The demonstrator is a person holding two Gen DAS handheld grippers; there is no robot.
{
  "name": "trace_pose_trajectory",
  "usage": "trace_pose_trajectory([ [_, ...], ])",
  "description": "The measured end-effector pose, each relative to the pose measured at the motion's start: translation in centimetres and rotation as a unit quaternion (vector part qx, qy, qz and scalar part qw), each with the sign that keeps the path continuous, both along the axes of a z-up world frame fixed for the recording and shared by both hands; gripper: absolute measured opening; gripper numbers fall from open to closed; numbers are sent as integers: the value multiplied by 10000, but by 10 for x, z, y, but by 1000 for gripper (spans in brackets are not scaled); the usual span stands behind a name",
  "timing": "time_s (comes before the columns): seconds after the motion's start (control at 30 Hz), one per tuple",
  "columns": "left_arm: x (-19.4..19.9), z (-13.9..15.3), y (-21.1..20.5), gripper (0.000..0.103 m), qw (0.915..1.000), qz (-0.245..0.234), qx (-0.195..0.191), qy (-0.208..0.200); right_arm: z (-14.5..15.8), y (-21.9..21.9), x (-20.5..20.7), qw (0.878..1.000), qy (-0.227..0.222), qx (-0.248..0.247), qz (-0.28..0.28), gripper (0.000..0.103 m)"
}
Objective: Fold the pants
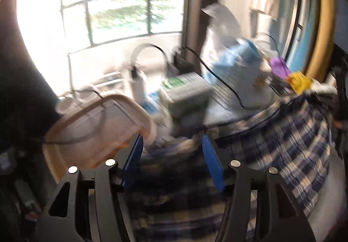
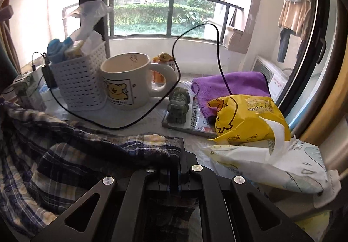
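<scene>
Sprawling across the lower half of both views, the blue, navy and cream plaid cotton pants [image 2: 65, 155] lie bunched on the cluttered pale surface [image 2: 152, 115]. At bottom centre of the right wrist view, the right gripper [image 2: 171, 168] is closed tight on a fold of the cloth. Blurred at bottom centre of the left view, the left gripper [image 1: 173, 155] is spread wide over the cloth, its blue fingers [image 1: 209, 159] clasping nothing. Behind stands a cream ceramic bear-print mug [image 2: 126, 83].

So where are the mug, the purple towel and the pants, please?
mug [image 2: 121, 87], right wrist view, on its front wall.
purple towel [image 2: 235, 87], right wrist view, on its top.
pants [image 2: 71, 155], right wrist view, on the plaid cloth.
</scene>
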State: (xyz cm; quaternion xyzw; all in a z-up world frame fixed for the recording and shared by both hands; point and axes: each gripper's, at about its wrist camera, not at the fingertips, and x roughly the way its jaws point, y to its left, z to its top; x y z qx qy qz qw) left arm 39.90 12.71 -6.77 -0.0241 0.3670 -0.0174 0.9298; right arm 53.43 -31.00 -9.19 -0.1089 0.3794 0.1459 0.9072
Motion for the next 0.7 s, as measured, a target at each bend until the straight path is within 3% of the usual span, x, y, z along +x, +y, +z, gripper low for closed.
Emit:
trace_pose_trajectory([
  [0.17, -17, 10, 9, 59, 9995, 218, 146, -149, -8, 6, 6, 9997, 114, -201, 86, 4],
  [0.3, -43, -2, 10, 62, 9997, 177, 78, 138, -4, 7, 3, 9994, 86, -337, 60, 13],
  [0.4, -62, -23, 9, 64, 9974, 116, -168, 692, 4, 5, -7, 9996, -44, -288, 54, 48],
  [0.43, -70, -31, 8, 64, 9959, 82, -227, 868, 8, 5, -13, 9996, -81, -252, 85, 68],
  [0.47, -80, -39, 6, 64, 9946, 60, -259, 1002, 10, 6, -18, 9996, -112, -249, 96, 80],
  [0.6, -105, -59, 0, 64, 9917, 124, -381, 1224, 19, 5, -41, 9994, -224, -234, 129, 84],
  [0.7, -118, -72, -6, 64, 9903, 238, -214, 1349, 21, 8, -57, 9993, -229, -235, 194, 84],
])
